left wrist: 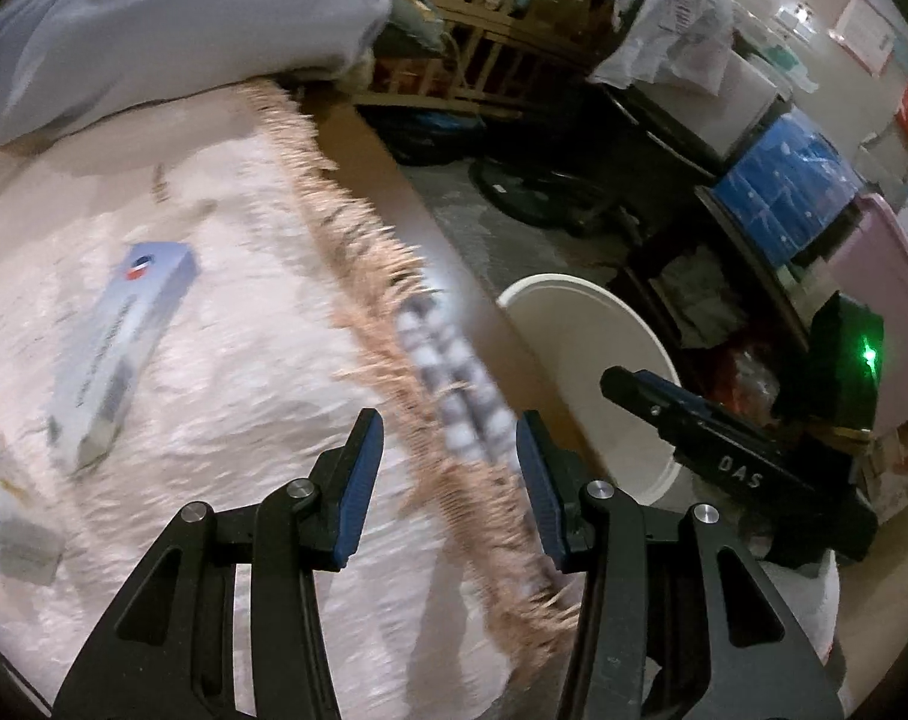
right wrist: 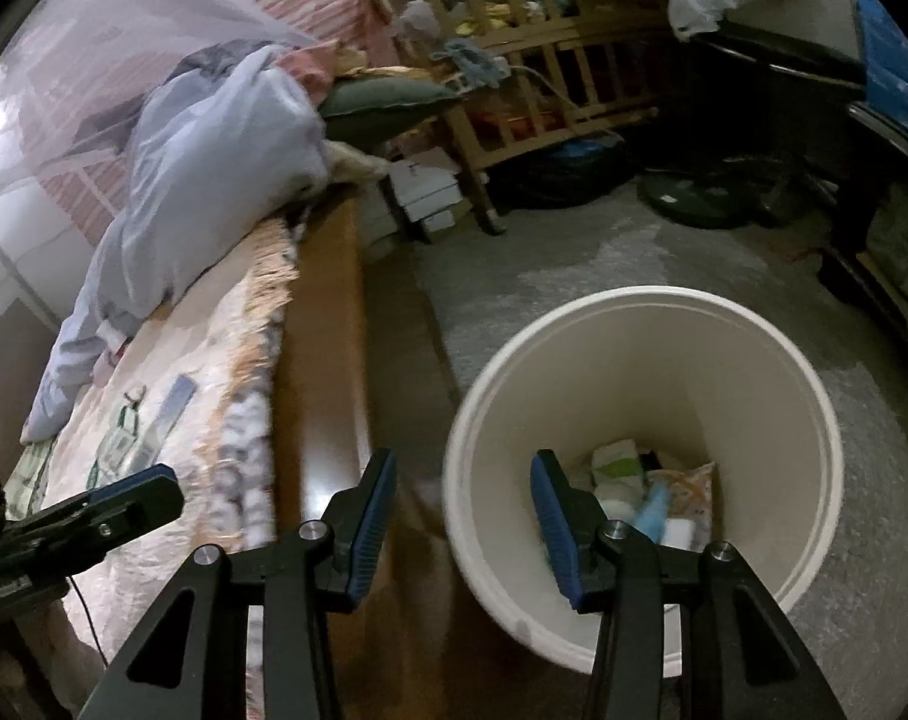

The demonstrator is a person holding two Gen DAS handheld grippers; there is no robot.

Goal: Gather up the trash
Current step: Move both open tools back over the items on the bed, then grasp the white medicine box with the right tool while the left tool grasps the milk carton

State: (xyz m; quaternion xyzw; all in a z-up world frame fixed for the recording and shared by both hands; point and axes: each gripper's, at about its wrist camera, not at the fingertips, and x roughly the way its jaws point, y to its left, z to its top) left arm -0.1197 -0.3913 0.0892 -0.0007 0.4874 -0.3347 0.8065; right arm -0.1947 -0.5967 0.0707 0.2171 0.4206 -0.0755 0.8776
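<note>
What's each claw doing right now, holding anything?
Left claw: open, empty, over the bed's fringed edge.
Right claw: open, empty, at the white bin.

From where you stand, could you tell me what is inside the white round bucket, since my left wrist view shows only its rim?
Observer: The white round bucket already holds crumpled wrappers and a light blue piece.
Operator: Thank you. Is the right gripper carrying anything?
Observer: No, the right gripper is open and empty, above the bucket's near rim.
Operator: Is there anything beyond the long blue-grey box on the bed?
Observer: A green-and-white wrapper lies beside that box.
</note>
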